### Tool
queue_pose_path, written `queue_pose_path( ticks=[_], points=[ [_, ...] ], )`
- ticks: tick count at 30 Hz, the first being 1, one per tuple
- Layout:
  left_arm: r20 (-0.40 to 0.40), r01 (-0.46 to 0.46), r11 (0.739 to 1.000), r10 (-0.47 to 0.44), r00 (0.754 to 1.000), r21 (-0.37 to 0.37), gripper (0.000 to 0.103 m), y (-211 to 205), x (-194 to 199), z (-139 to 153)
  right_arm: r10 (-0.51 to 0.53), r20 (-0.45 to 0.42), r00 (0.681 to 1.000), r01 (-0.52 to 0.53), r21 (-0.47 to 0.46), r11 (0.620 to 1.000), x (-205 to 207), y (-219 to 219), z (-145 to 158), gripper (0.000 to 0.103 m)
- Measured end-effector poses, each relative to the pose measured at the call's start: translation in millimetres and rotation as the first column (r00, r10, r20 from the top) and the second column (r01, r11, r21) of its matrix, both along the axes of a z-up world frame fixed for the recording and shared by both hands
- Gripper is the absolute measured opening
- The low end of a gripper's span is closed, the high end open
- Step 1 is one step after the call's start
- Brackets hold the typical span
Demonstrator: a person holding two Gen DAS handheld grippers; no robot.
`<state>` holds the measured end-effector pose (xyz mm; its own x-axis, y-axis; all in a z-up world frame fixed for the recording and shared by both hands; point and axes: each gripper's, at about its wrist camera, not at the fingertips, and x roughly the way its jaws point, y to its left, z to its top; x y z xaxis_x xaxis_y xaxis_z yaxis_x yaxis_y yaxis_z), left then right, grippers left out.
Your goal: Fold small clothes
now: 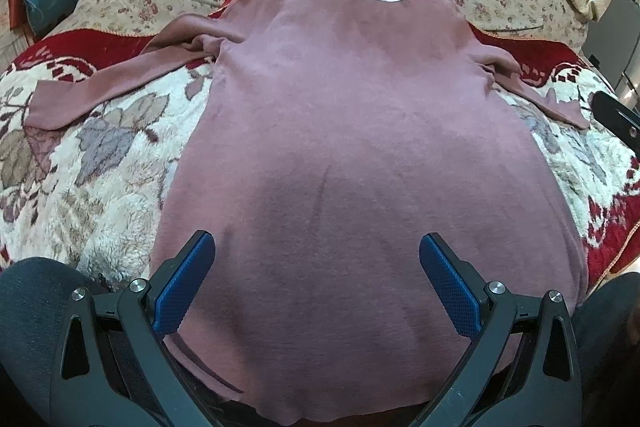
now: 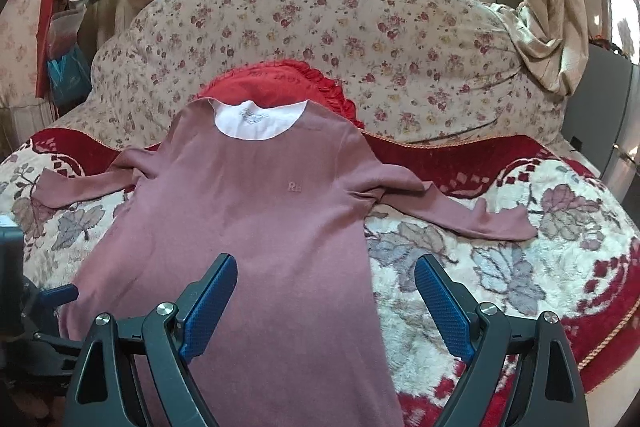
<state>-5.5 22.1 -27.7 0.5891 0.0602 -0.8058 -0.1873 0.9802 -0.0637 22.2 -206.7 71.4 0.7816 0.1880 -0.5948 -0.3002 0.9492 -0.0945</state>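
The mauve long-sleeved shirt lies flat, face up, on the bed's blanket, its long axis running straight away from us, collar far, hem near. Our left tongs hover wide open and empty over the hem; our right tongs gape empty astride the right edge. Only the right view shows the right sleeve outstretched.

Both the left gripper and the right gripper have matte black frames with teardrop cut-outs and round silver screws at the pivots. Each finger carries a blue pad with a fine dimpled grip texture. Dark grey trousers fill the left view's lower corners
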Motion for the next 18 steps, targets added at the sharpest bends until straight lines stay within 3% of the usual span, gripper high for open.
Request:
queue_pose_path(
  ticks=[5, 18],
  points=[
    [-0.011, 0.002, 1.000, -0.002, 1.000, 0.014, 0.102, 1, 2, -4, 0.051, 0.029, 0.998, -0.053, 0.069, 0.996, 10, 10, -18, 0.089],
    [-0.027, 0.030, 0.999, -0.030, 0.999, 0.027, 0.103, -10, 7, -10, 0.058, 0.056, 0.997, -0.059, 0.006, 0.998, 4, 23, -46, 0.089]
  ],
)
